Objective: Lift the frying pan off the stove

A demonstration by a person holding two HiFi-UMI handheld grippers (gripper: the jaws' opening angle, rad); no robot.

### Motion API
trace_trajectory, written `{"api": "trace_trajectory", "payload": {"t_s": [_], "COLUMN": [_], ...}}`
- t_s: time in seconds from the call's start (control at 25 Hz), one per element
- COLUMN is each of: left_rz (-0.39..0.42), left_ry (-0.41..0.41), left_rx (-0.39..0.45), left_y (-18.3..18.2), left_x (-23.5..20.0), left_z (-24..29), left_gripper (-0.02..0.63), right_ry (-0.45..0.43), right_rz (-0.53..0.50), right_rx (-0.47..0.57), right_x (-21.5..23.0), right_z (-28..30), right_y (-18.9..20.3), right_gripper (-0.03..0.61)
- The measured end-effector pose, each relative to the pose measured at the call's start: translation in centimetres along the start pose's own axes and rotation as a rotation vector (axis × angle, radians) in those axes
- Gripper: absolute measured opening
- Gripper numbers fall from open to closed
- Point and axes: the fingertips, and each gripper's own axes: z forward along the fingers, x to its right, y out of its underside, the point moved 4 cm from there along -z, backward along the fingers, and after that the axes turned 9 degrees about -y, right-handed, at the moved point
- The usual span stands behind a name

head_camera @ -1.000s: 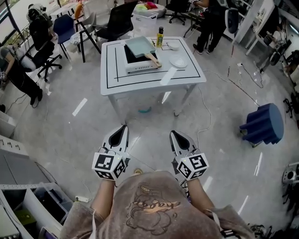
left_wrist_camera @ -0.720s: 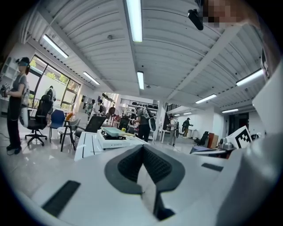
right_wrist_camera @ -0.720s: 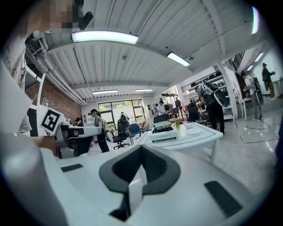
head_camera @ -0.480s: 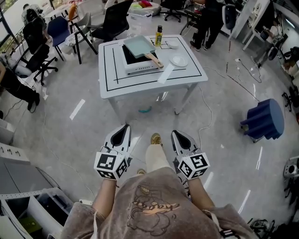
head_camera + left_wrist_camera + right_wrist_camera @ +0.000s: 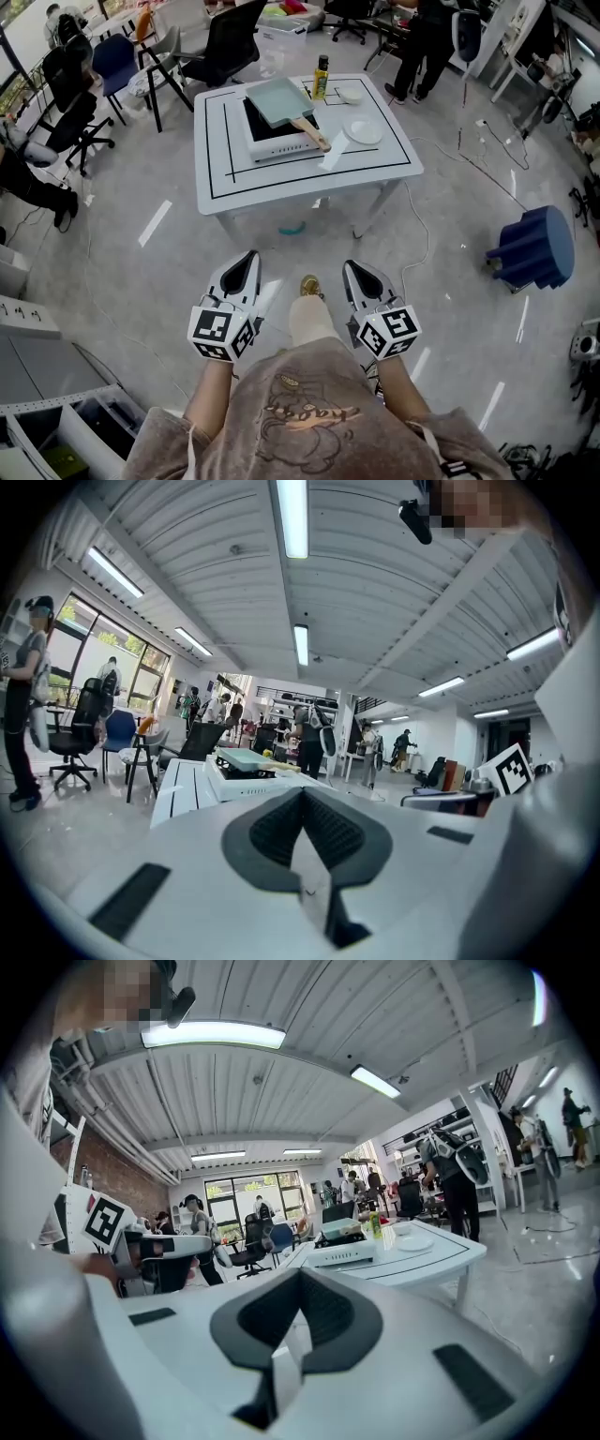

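Standing short of the desk, the person held the left hand-held gripper and right hand-held gripper clenched and empty, the frying pan on the stove lying beyond reach.

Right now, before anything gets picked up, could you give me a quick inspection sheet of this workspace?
Surface: white table marked with black lines.
Job's things: pale green frying pan sits on the stove, its wooden handle toward the near right.
Clutter: bottle, small bowl and plate beside the stove.
Grippers: left gripper and right gripper both shut, empty, well short of the table.
Cables: cable on the floor by the table's right leg.
Surroundings: office chair, blue stool, standing person.
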Motion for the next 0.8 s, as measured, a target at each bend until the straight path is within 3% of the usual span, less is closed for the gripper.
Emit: {"api": "trace_trajectory", "payload": {"t_s": [0.8], "left_rz": [0.004], "left_ry": [-0.052], "left_rx": [-0.046], "left_y": [-3.8], "left_x": [-3.5], "left_z": [13.7], "left_gripper": [0.006], "right_ry": [0.003], "right_rz": [-0.011], "right_rx": [-0.044], "right_x": [11.5], "right_z": [9.3], "right_y": [-6.4], "right_gripper": [-0.002]}}
